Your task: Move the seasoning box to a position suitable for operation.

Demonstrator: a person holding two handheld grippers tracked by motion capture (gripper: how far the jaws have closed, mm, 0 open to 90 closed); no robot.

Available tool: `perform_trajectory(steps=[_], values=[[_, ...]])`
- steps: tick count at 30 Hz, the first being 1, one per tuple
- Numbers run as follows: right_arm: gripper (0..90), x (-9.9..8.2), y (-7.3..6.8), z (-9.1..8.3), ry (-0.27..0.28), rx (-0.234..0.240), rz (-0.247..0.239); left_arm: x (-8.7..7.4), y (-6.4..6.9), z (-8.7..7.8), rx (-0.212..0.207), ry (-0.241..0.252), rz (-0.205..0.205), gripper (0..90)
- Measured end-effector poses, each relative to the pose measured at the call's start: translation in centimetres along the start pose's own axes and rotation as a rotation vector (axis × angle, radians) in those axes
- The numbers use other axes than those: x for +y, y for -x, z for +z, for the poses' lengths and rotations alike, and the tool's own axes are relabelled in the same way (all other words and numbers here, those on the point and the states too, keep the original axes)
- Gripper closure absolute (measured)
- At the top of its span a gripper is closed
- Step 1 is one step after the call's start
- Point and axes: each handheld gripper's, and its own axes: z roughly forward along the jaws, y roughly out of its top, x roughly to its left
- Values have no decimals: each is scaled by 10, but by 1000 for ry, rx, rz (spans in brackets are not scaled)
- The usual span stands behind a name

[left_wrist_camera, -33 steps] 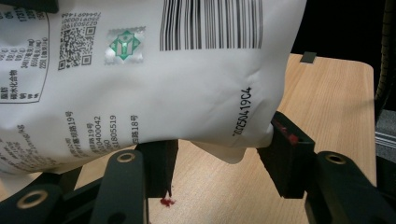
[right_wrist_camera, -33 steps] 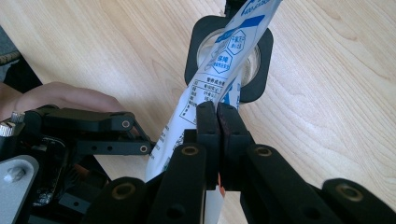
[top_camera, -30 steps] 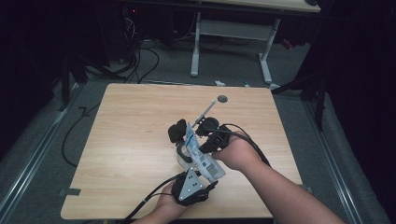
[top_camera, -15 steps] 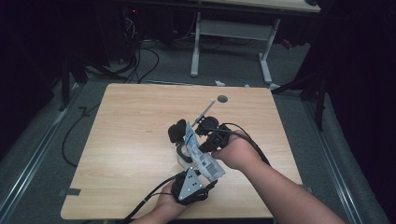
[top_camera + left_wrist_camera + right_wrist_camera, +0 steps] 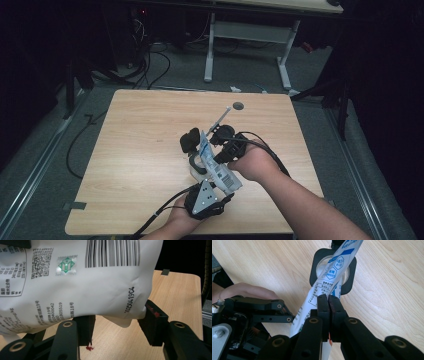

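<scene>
a: where's the pouch right now?

b: the white printed pouch (image 5: 216, 167) is held up off the wooden surface (image 5: 140, 145), near its middle, between the two hands. in the high view it slants from the left gripper (image 5: 204, 200) at the near edge up toward the right gripper (image 5: 225, 145).

a: how do the left jaws stand?

b: about half apart, with the bottom of the pouch (image 5: 82, 287) sitting between them. in the left gripper view the right-hand pad touches the pouch's lower corner and the other pad sits under its lower edge, so they grip it across its width.

a: and the right ones?

b: pressed together, nearly no gap. in the right gripper view the right gripper (image 5: 328, 302) pinches the thin edge of the pouch (image 5: 329, 277), which runs away from the jaws, blue print on its face.

a: anything under it?

b: a black square-framed holder with a clear round middle (image 5: 318, 261) lies on the surface just behind the pouch. a thin white stick (image 5: 220, 119) lies beyond the hands, and a small dark disc (image 5: 238, 106) sits near the far edge.
</scene>
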Motion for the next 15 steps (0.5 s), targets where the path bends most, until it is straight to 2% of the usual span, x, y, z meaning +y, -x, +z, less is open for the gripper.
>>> perform_trajectory(steps=[12,15], values=[[891,2,3,0,1,5,13,3,-2,1,-1,6,-4,498],[891,3,3,0,4,0,0,3,-2,1,5,6,-2,498]])
